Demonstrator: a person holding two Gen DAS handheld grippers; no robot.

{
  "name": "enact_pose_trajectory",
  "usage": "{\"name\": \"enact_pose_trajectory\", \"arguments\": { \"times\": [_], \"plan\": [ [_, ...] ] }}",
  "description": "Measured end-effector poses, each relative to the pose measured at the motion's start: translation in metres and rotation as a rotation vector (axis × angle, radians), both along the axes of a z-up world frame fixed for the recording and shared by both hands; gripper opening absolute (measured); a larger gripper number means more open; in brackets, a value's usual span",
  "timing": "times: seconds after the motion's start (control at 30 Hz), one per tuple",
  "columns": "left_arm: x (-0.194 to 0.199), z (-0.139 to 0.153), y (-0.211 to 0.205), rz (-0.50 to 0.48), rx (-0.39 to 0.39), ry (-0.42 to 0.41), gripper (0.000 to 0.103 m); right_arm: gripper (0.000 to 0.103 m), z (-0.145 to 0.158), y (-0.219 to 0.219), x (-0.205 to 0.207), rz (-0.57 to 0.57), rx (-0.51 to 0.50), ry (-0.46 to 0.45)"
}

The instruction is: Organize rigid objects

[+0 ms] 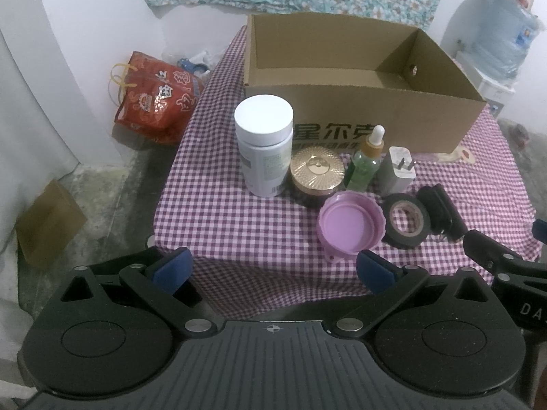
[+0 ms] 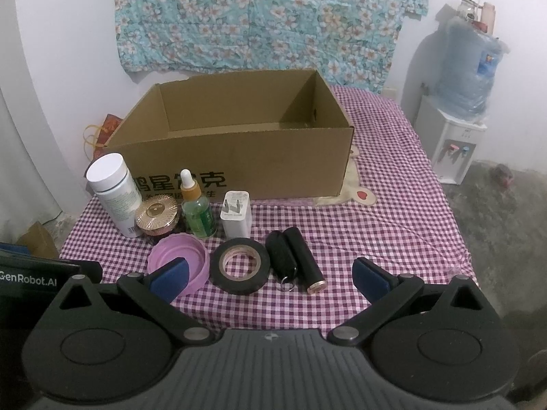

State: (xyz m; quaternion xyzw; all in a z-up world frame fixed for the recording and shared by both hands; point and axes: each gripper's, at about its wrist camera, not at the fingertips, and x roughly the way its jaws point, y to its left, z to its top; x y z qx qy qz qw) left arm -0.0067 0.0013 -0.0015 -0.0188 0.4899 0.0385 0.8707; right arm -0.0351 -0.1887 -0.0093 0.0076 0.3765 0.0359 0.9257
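An open cardboard box (image 1: pixel 362 116) (image 2: pixel 246 157) stands at the back of the checked table. In front of it sit a white bottle (image 1: pixel 263 143) (image 2: pixel 114 194), a gold-lidded jar (image 1: pixel 316 171) (image 2: pixel 157 218), a green dropper bottle (image 1: pixel 365 164) (image 2: pixel 196 208) and a white plug adapter (image 1: pixel 398 171) (image 2: pixel 236 213). Nearer lie a pink lid (image 1: pixel 348 225) (image 2: pixel 186 256), a black tape roll (image 1: pixel 407 220) (image 2: pixel 241 264) and two black cylinders (image 1: pixel 442 212) (image 2: pixel 295 258). My left gripper (image 1: pixel 273 271) and right gripper (image 2: pixel 270 276) hover open at the near edge, holding nothing.
A red gift bag (image 1: pixel 154 99) and a brown cardboard piece (image 1: pixel 48 222) lie on the floor at left. A water dispenser (image 2: pixel 458 130) stands at right. Floral cloth (image 2: pixel 259 17) hangs on the wall. The right half of the tablecloth (image 2: pixel 393 212) is bare.
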Motion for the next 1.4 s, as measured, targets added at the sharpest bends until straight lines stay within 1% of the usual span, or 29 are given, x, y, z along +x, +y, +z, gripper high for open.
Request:
{"name": "enact_pose_trajectory", "arguments": {
  "times": [0.53, 0.9, 1.03, 1.13, 1.3, 1.37, 1.4],
  "plan": [
    [-0.001, 0.000, -0.001, 0.003, 0.007, 0.004, 0.103, 0.103, -0.001, 0.001, 0.000, 0.002, 0.000, 0.001],
    [0.006, -0.006, -0.006, -0.005, 0.013, 0.023, 0.103, 0.103, -0.005, -0.001, 0.004, 0.008, 0.005, 0.013],
    [0.011, -0.010, -0.012, -0.043, 0.000, 0.007, 0.103, 0.103, -0.011, -0.009, 0.009, -0.001, 0.002, 0.020],
    [0.018, -0.014, -0.019, -0.088, -0.018, -0.007, 0.103, 0.103, -0.014, -0.022, 0.014, -0.026, 0.011, 0.017],
    [0.032, -0.022, -0.039, -0.199, -0.060, -0.035, 0.102, 0.096, -0.019, -0.048, 0.025, -0.062, 0.027, 0.019],
    [0.036, -0.023, -0.045, -0.249, -0.095, -0.055, 0.102, 0.093, -0.021, -0.060, 0.030, -0.062, 0.060, 0.018],
    [0.038, -0.024, -0.051, -0.272, -0.112, -0.067, 0.102, 0.090, -0.021, -0.066, 0.033, -0.060, 0.083, 0.020]
  ]
}}
